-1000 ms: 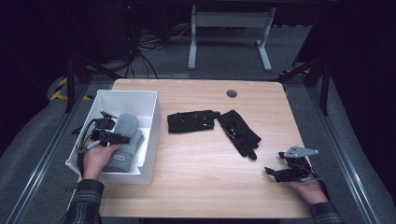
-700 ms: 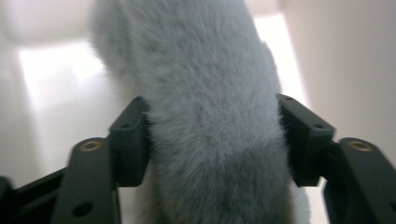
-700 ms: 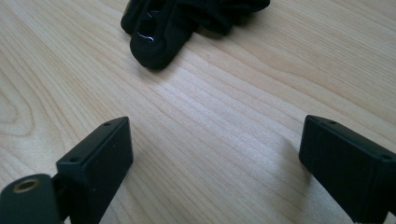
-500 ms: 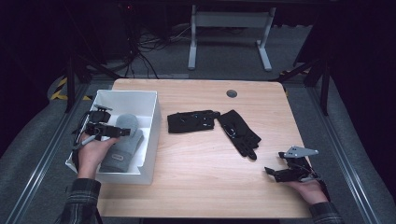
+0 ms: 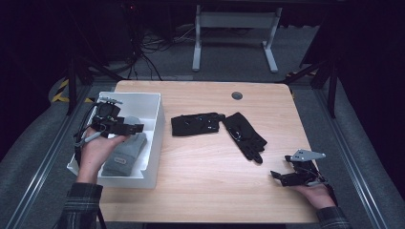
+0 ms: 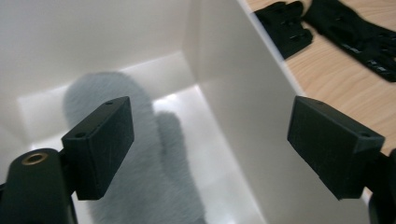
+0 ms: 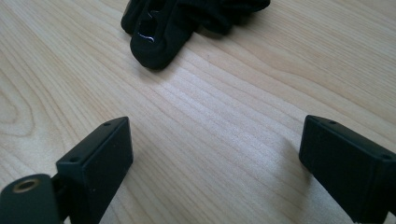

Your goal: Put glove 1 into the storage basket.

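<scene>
A grey mitten [image 5: 125,153] lies on the floor of the white bin [image 5: 155,143] at the table's left. My left gripper [image 5: 136,128] hovers over the bin above the mitten, open and holding nothing. In the left gripper view the mitten [image 6: 135,154] lies below the wide-apart jaws of the left gripper [image 6: 210,135]. Two black gloves [image 5: 196,124] [image 5: 244,136] lie flat mid-table. My right gripper [image 5: 278,176] rests low near the front right corner, open. In the right gripper view a black glove's fingertips [image 7: 163,28] lie beyond the right gripper [image 7: 219,154], which has bare wood between its jaws.
The bin's right wall [image 6: 243,107] stands between my left gripper and the black gloves [image 6: 285,28]. A round grommet [image 5: 236,95] sits near the table's far edge. Bare wood [image 5: 205,181] stretches along the front of the table.
My left gripper has pulled up and back from the grey mitten, which now lies lower in the bin. The right gripper has stayed still.
</scene>
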The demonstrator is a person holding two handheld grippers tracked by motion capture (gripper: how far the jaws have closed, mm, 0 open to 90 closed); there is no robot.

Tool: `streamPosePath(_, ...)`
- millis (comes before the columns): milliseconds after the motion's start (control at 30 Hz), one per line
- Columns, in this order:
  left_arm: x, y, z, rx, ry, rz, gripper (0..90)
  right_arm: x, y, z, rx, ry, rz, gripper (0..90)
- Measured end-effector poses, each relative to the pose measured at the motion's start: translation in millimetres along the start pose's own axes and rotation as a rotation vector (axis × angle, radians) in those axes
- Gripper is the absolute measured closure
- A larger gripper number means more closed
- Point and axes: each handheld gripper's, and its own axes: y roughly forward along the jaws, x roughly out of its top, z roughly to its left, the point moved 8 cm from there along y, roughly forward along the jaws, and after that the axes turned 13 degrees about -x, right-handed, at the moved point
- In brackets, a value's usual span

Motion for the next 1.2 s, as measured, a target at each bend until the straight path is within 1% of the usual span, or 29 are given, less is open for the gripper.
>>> streamPosePath(100, 6.3, 2.1, -15.6, -0.025, 0.042, -0.004, 12.9, 0.0, 0.0, 0.0, 0.000, 0.000, 0.000, 10.2)
streamPosePath(233, 13.1, 8.6, -36.0, -0.053, 0.100, 0.003, 11.4, 0.0, 0.0, 0.0, 0.000, 0.000, 0.000, 10.2)
streamPosePath(300, 16.1, 12.9, -46.2, -0.073, 0.119, 0.006, 11.2, 0.0, 0.0, 0.0, 0.000, 0.000, 0.000, 10.2)
streamPosePath(333, 16.1, 12.9, -46.2, -0.073, 0.119, 0.006, 11.1, 0.0, 0.0, 0.0, 0.000, 0.000, 0.000, 10.2)
streamPosePath(367, 18.1, 16.3, -53.0, -0.080, 0.138, 0.011, 11.1, 0.0, 0.0, 0.0, 0.000, 0.000, 0.000, 10.2)
streamPosePath(467, 21.4, 23.6, -66.2, -0.098, 0.168, 0.011, 10.9, 0.0, 0.1, 0.0, -0.001, 0.000, 0.000, 10.2)
streamPosePath(533, 22.8, 30.4, -78.2, -0.119, 0.175, 0.006, 10.7, 0.0, 0.1, 0.0, -0.001, 0.000, 0.000, 10.2)
streamPosePath(600, 23.7, 36.6, -87.1, -0.132, 0.194, 0.011, 10.6, 0.0, 0.1, 0.1, -0.001, -0.001, 0.000, 10.2)
streamPosePath(767, 22.2, 52.4, -106.0, -0.151, 0.227, 0.027, 10.4, 0.0, 0.1, 0.1, 0.000, -0.001, 0.000, 10.2)
streamPosePath(867, 20.0, 60.9, -116.5, -0.164, 0.238, 0.028, 10.9, 0.0, 0.1, 0.1, 0.000, -0.001, 0.000, 10.2)
streamPosePath(1000, 14.0, 73.5, -127.2, -0.172, 0.265, 0.044, 11.3, 0.0, 0.4, 0.2, -0.006, -0.003, 0.004, 8.5)
streamPosePath(1133, 5.4, 88.9, -135.8, -0.181, 0.275, 0.061, 12.0, 0.1, 0.8, 0.2, -0.007, -0.003, 0.006, 7.9)
streamPosePath(1200, 0.7, 96.8, -139.1, -0.185, 0.282, 0.078, 12.0, 0.0, 0.8, 0.2, -0.007, -0.003, 0.006, 7.9)
